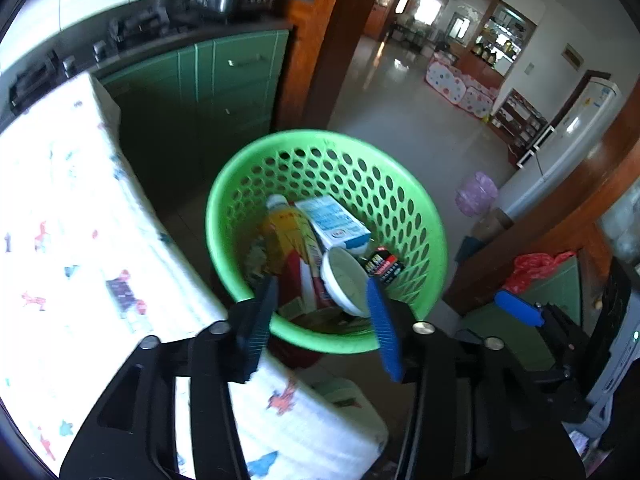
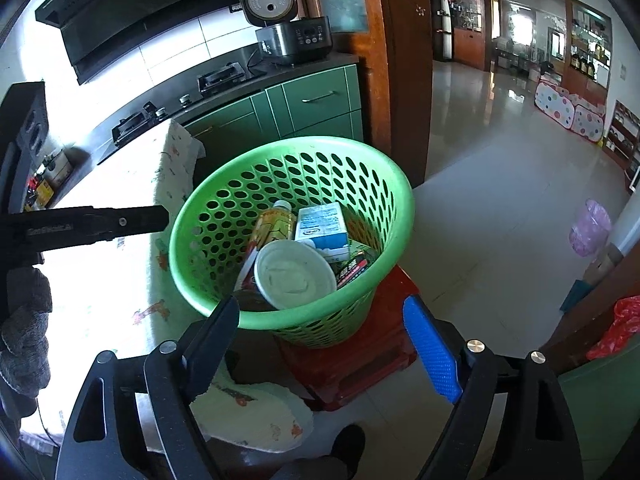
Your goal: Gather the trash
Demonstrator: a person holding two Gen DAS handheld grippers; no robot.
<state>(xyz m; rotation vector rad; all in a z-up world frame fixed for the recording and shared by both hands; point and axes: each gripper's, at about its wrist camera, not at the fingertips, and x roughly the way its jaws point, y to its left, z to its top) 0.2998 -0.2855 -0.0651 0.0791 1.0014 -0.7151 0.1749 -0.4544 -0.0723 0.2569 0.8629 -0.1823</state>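
Observation:
A green perforated basket (image 1: pixel 412 208) (image 2: pixel 224 216) stands on a red stool (image 2: pixel 360 364) beside the table. In it lie a yellow bottle (image 1: pixel 286 224) (image 2: pixel 274 220), a blue-and-white carton (image 1: pixel 334 222) (image 2: pixel 322 228), a white round lid (image 1: pixel 344 280) (image 2: pixel 294 274) and a dark wrapper (image 1: pixel 384 266) (image 2: pixel 354 268). My left gripper (image 1: pixel 322 316) is open and empty just above the basket's near rim. My right gripper (image 2: pixel 320 340) is open and empty, a little back from the basket. The left gripper's arm also shows in the right wrist view (image 2: pixel 88 224).
A table with a white printed cloth (image 1: pixel 72 240) (image 2: pixel 112 248) lies to the left of the basket. Green cabinets (image 1: pixel 208 88) (image 2: pixel 312 108) with a stove and a rice cooker (image 2: pixel 292 36) stand behind. A wooden door frame (image 2: pixel 396 72) opens on a tiled floor (image 2: pixel 500 208). A red bag (image 1: pixel 532 268) lies at right.

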